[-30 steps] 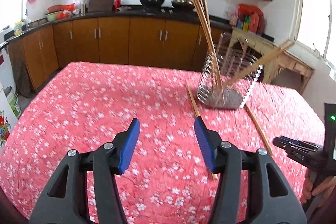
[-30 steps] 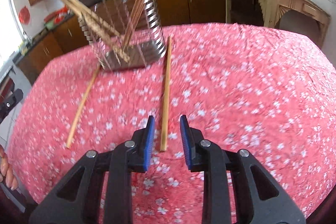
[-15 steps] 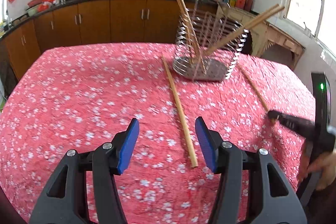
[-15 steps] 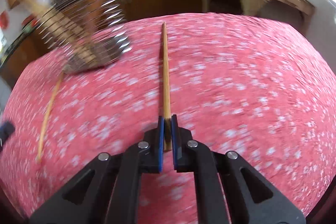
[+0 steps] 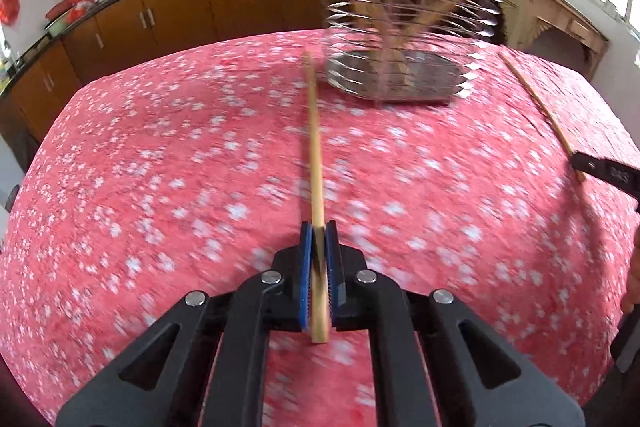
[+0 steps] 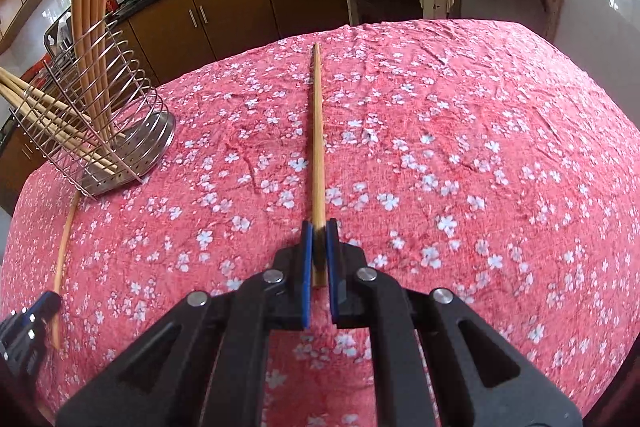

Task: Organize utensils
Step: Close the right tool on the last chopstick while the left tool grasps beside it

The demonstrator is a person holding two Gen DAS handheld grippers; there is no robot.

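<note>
Key relation: both loose chopsticks are in my tools, so what matters next is where the rack (image 6: pixel 100 131) lies from each. It sits ahead and to the right of my left tool (image 5: pixel 319 267), ahead and well to the left of my right tool (image 6: pixel 319 259).
Left stick (image 5: pixel 315 163): clenched near its butt end between the blue pads; its long axis runs straight out from the tool, tip ending just beside the rack's base. The view is blurred, so I cannot tell whether the tip rests on the cloth.
Right stick (image 6: pixel 317 131): clenched the same way, pointing away along the counter (image 6: pixel 480 147), well apart from the rack.
Nearer hand: I judge the left, since its stick already reaches to the rack's foot.
Rack contents: several chopsticks lean inside it, upright and slanted.
Pose: both tools tip forward and down over the red flowered cloth, each in line with its stick.
Next move, my judgement: lift, swing each tip up over the wire rim, and drop in.
Risk: a long stick held at one end may pivot in the pads.
</note>
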